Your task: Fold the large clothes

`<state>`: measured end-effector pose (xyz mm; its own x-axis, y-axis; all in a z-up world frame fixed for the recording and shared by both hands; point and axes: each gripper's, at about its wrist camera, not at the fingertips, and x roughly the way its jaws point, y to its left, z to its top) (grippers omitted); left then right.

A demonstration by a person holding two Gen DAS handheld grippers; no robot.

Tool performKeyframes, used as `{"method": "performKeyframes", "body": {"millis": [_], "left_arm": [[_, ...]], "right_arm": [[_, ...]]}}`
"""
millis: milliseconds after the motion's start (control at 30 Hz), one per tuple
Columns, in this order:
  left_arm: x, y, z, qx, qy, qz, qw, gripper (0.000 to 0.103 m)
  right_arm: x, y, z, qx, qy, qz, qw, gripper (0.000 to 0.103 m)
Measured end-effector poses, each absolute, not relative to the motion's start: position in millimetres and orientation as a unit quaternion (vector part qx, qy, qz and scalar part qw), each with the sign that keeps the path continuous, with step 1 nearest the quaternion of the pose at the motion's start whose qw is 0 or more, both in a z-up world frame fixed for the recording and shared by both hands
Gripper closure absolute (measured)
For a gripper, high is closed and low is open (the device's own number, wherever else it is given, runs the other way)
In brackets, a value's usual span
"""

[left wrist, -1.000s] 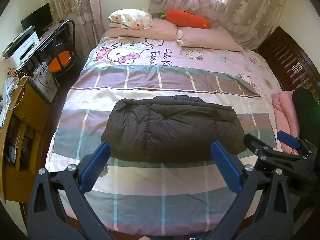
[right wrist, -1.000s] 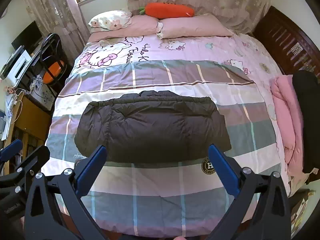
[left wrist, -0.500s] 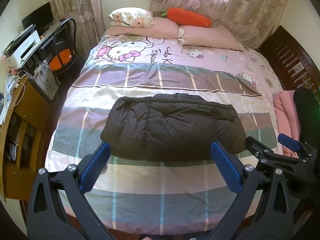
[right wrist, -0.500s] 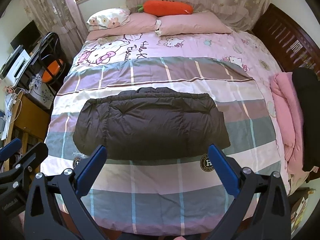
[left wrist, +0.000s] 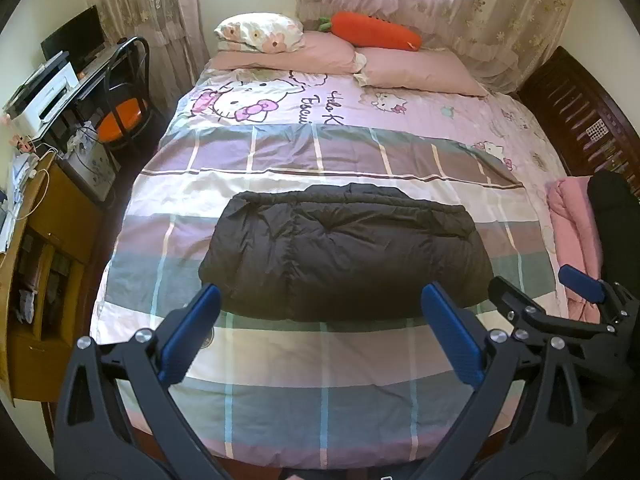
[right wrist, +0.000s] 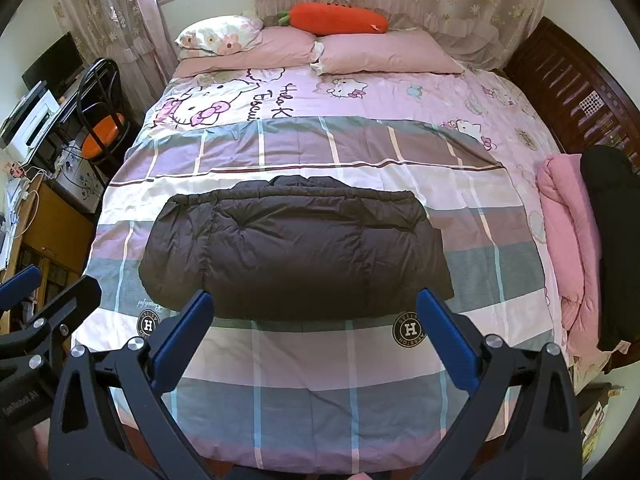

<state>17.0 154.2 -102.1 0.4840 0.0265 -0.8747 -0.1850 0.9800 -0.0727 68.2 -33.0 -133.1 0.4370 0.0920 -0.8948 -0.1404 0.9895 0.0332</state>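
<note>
The left claw (left wrist: 320, 332) and the right claw (right wrist: 312, 328) are held wide open at the near end of the bed (left wrist: 328, 412), and nothing is gripped by either. Just beyond them, a folded dark puffer jacket (left wrist: 344, 256) is laid flat across the checked quilt (right wrist: 320, 376). Farther off, pink pillows (right wrist: 384, 56) and a carrot plush (right wrist: 336, 18) are seen.

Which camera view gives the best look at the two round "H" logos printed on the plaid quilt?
The right wrist view: both logos show whole, one by the left corner of the folded black jacket, the other by its right corner. In the left wrist view, only a sliver of one logo peeks from behind the left tongs' finger.
</note>
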Motion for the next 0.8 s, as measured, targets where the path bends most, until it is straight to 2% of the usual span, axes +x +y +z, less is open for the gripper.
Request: {"method": "performKeyframes", "body": {"millis": [800], "left_arm": [[19.3,153.1,-105.5,-0.083,0.500,0.048,0.861,0.002]], "right_arm": [[67.0,-31.5,-145.7,-0.050,0.525,0.064,0.847,0.001]]}}
